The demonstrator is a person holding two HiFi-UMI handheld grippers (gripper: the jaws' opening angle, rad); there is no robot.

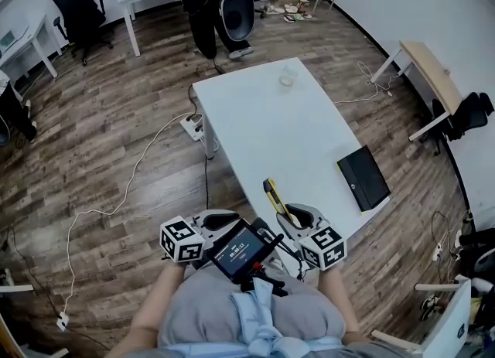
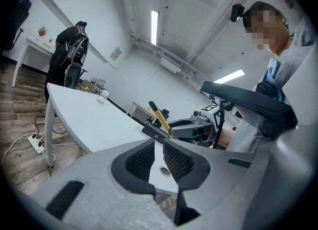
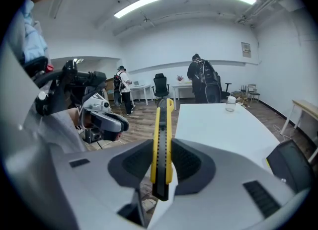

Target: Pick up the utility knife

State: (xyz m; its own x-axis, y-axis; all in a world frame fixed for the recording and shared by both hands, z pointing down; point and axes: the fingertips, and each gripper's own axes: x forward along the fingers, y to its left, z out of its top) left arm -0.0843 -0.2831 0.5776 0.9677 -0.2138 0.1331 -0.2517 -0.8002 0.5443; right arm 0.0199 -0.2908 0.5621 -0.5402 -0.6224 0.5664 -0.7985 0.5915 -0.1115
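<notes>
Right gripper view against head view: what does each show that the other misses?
Only the right gripper view: the right gripper's jaws clamped on the knife's sides, and the ceiling lights. Only the head view: the power strip and cable on the floor. Both: knife, white table, jar, black box, person in black.

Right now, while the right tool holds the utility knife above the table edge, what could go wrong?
1. The right tool grips the utility knife near one end, so the long free part could swing or slip out.
2. The knife hangs over the near edge of the table; if it slips, it may fall toward the person's lap.
3. The left tool is close by and empty; a careless move might knock the knife.
</notes>
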